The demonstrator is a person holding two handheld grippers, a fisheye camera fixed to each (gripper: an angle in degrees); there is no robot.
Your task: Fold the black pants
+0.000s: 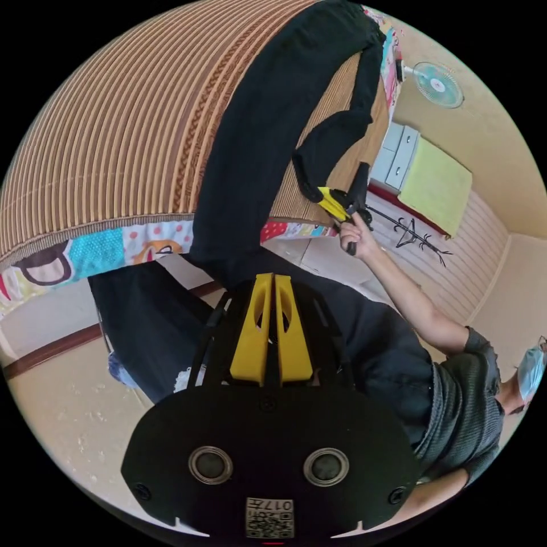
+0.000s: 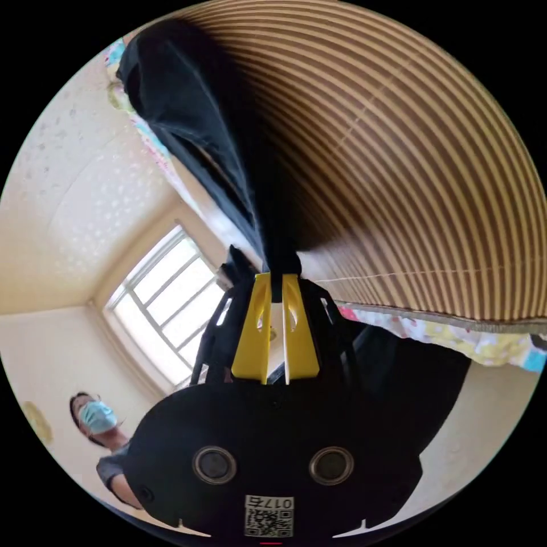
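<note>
Both grippers are pinching the black pants over the striped bamboo mat

The black pants [image 1: 268, 131] are lying stretched across the bamboo mat [image 1: 114, 125] on the bed, one leg running up to the far edge and the other doubling back in the air. The left gripper [image 1: 272, 277] is holding its yellow jaws pressed together on the near end of the cloth at the mat's edge. The right gripper [image 1: 337, 206], in the person's hand [image 1: 358, 231], is nipping the raised leg's end; in the right gripper view its jaws [image 2: 276, 279] are closing on black fabric [image 2: 194, 114]. A cartoon-print sheet [image 1: 85, 256] is showing beneath the mat
</note>
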